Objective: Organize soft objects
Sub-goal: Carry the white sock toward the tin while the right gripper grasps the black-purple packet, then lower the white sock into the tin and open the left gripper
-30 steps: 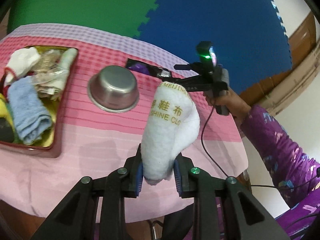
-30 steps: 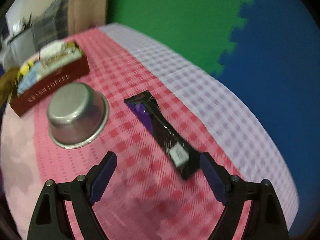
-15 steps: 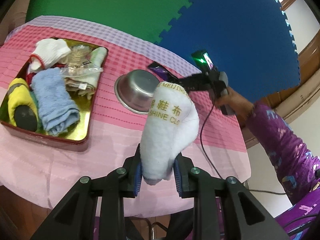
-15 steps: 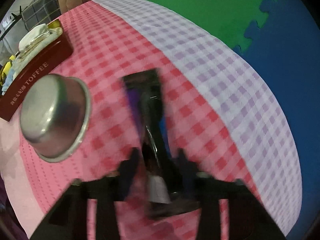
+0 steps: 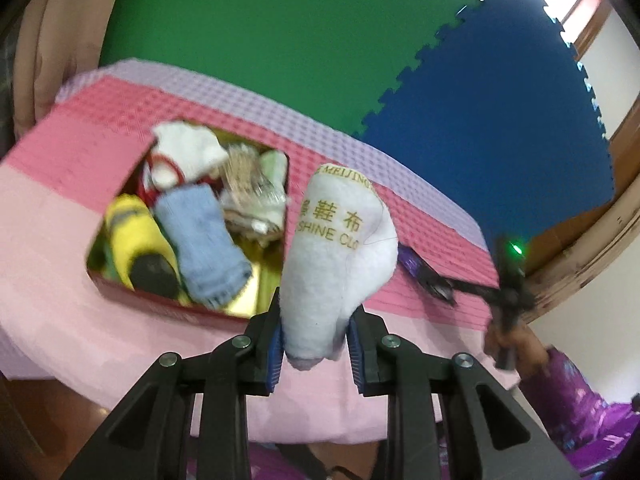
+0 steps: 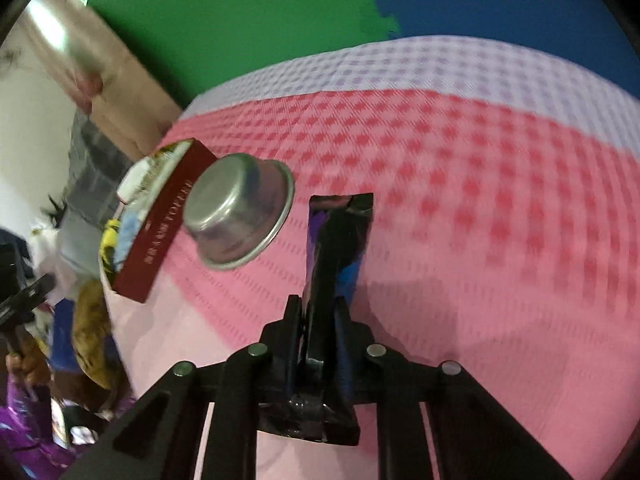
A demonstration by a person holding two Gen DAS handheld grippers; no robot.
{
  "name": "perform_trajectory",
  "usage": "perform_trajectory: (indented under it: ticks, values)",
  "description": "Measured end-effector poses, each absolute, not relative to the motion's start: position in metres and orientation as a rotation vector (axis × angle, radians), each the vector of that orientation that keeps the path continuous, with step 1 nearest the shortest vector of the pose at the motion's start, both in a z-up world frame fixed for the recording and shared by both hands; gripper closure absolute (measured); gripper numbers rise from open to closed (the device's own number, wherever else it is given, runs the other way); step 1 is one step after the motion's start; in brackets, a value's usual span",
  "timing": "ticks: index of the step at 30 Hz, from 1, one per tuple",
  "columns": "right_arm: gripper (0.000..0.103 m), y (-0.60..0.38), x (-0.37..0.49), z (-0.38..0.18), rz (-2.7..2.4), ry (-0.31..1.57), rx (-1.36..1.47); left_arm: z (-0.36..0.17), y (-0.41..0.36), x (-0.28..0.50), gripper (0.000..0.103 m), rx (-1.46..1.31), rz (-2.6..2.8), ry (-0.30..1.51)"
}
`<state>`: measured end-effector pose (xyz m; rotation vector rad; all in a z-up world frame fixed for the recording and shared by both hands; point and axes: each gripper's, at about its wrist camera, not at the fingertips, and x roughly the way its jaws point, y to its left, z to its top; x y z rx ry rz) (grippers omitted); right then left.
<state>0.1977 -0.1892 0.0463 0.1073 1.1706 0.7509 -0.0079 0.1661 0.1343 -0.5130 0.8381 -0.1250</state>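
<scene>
- Left tool (image 5: 316,338): pinched the lower end of a white cloth (image 5: 340,256) between its blue pads; cloth rose upright from the jaws, gold lettering near its top.
- White cloth: held in the air, in front of the red tin box (image 5: 160,304); partly covered the right edge of the box in the left view.
- Red tin box: stood on the pink checked worktop (image 5: 52,248), filled with a blue towel (image 5: 204,236), a yellow soft item (image 5: 136,240) and white cloths (image 5: 184,152).
- Right tool (image 6: 318,324): just closed, pressed onto a black and purple packet (image 6: 340,240); packet stuck out forward between the jaws, its far end above the worktop.
- Metal bowl (image 6: 240,216): lay upside down, just left of the packet, close beside the tin box.
</scene>
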Motion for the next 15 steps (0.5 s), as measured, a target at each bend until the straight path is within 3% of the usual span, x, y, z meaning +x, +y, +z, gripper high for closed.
perform_trajectory:
  ticks: [6, 11, 13, 15]
  values:
    - [0.094, -0.210, 0.168, 0.051, 0.735, 1.131, 0.286, 0.120, 0.175, 0.024, 0.079, -0.369, -0.050, 0.862]
    - [0.094, -0.220, 0.153, 0.046, 0.704, 1.147, 0.245, 0.092, 0.182, 0.045, 0.079, -0.370, -0.017, 0.915]
    - [0.091, -0.207, 0.151, 0.050, 0.672, 1.137, 0.133, 0.085, 0.181, 0.049, 0.074, -0.358, -0.017, 0.930]
    - [0.072, -0.192, 0.154, 0.054, 0.675, 1.143, 0.071, 0.079, 0.180, 0.051, 0.074, -0.344, -0.002, 0.939]
